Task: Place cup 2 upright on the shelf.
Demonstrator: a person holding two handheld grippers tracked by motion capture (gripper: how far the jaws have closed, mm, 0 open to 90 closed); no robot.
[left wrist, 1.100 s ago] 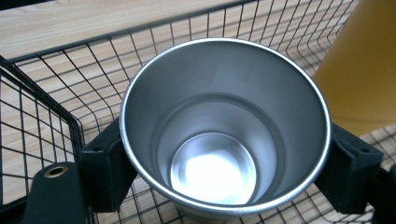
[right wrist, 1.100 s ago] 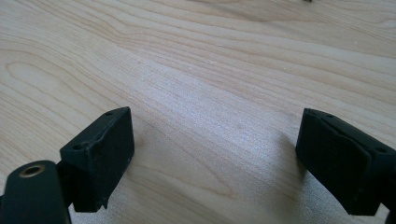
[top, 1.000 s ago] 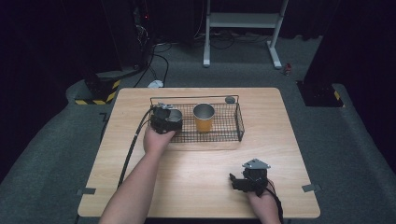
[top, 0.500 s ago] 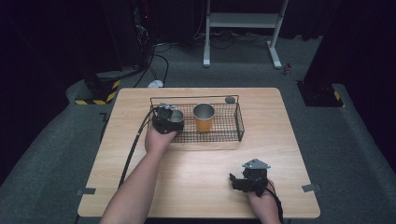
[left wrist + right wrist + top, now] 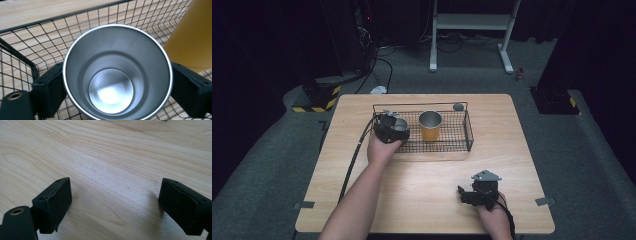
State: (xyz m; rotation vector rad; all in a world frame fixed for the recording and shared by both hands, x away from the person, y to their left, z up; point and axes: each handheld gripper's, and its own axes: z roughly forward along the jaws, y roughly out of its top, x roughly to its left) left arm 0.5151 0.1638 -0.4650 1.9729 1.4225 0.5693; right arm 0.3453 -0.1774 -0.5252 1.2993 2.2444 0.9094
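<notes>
We see the steel cup (image 5: 117,72) standing upright in the wire basket (image 5: 464,131), at the basket's left end, its mouth open toward the left gripper view so that we look straight down onto its shiny bottom. The left gripper (image 5: 391,128) sits over it, one black jaw on each side of the rim. Its jaws have just been opening with the cup between them; in the left gripper view the pads lie right beside the cup's wall, and we cannot tell whether they still press on it. The left hand (image 5: 381,149) holds that gripper from the near side of the basket, its cable (image 5: 354,157) trailing back toward the table's near-left corner.

Just beside the steel cup, toward the middle of the basket, stands an orange cup (image 5: 430,125), also upright. The basket lies along the far edge of the table (image 5: 422,200), roughly centred. A small grey round thing (image 5: 458,106) lies on the wood just past the basket's far-right corner.

Well apart from all this, near the table's near-right corner, the right hand (image 5: 494,217) holds the right gripper (image 5: 474,195). Its jaws stand wide apart over bare wood, with nothing between them.
</notes>
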